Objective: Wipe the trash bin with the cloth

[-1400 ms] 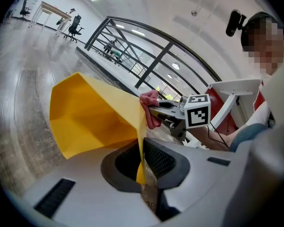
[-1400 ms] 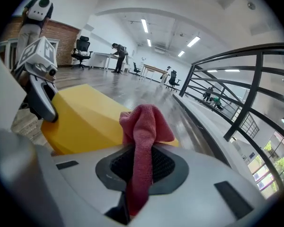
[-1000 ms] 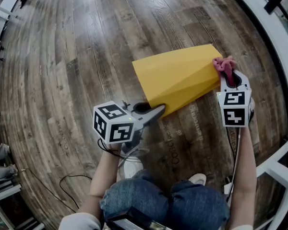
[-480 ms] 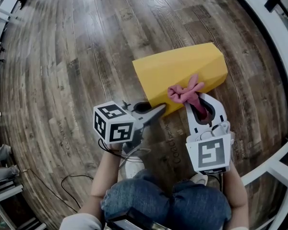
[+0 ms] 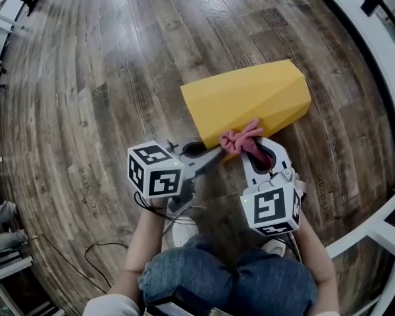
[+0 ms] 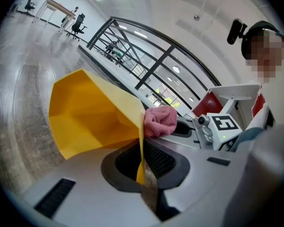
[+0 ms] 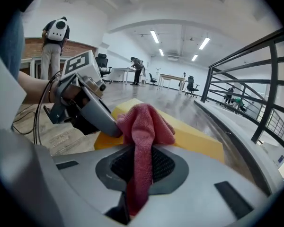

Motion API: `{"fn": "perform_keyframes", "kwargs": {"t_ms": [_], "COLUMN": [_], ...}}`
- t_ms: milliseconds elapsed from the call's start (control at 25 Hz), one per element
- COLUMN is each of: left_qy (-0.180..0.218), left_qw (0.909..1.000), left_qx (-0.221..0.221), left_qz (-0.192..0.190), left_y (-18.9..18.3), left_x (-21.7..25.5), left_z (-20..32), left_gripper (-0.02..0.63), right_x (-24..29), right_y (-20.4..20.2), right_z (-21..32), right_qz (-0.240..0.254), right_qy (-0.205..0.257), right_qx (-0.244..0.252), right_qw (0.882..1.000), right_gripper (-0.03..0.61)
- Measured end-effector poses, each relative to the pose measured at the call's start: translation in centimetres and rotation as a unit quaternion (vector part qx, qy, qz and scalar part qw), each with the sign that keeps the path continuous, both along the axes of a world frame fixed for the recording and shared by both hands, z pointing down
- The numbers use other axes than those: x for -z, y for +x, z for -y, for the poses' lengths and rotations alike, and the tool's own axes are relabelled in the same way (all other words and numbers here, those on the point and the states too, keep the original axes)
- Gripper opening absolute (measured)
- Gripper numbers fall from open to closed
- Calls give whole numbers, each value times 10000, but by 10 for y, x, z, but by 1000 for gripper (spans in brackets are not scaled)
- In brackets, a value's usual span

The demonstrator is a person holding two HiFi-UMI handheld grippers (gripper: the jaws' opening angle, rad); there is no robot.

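Where it lies sideways on the wood floor (image 5: 85, 78), your trash bin (image 5: 250, 104) is yellow and faceted. Left gripper (image 5: 214, 155): clamped on its rim. Right gripper (image 5: 253, 147): clenched on the pink cloth (image 5: 240, 139), which touches the bin's near side. Open floor left; white railing (image 5: 382, 58) near right.

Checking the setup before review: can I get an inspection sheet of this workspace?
Surface: wood-plank floor.
Job's things: yellow trash bin lying on its side; pink cloth against its wall near the mouth.
Clutter: nothing seen.
Grippers: left hand-held gripper shut on the bin's rim; right hand-held gripper shut on the cloth.
Cables: black cable on the floor, lower left.
Surroundings: white railing at right; people standing far off.
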State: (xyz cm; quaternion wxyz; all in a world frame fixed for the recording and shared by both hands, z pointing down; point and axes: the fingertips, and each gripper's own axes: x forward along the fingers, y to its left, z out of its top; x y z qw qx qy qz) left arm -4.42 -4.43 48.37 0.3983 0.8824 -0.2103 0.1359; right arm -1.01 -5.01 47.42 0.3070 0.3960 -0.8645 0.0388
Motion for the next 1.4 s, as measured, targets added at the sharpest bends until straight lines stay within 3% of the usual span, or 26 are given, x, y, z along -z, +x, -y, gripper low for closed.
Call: {"fn": "perform_keyframes", "kwargs": {"t_ms": [280,760,840,1000,1200,1400], "left_qy": [-5,-12,222,1122,1127,1368], "left_qw": [10000,9999,9997,9931,9913,9790], "left_qx": [-10,-102,-129,-19,-367,-763], "left_qz": [0,-15,35,325,567,1309], "left_y": [0,1,1,0,2,9], "left_x": [0,0,2,6,-9,-41], "left_z": [0,-1,-1,0,-20,-35], "left_gripper": [17,15,17,29,49,55], "right_x": [-13,-40,-45,-43,-36,-15], "right_y": [68,171,177,174,169,149], "right_z": [35,81,82,82,76,62], "right_qz": [-321,-791,-781,-770,-615,-451], "right_qy": [44,68,11,45,52,223], "right_qx": [-867,-2123,-2207,-2209,-2189,-1930], "right_qw": [9957,9740,9722,9722,9738,9799], "right_gripper": [51,51,51,51,51,51]}}
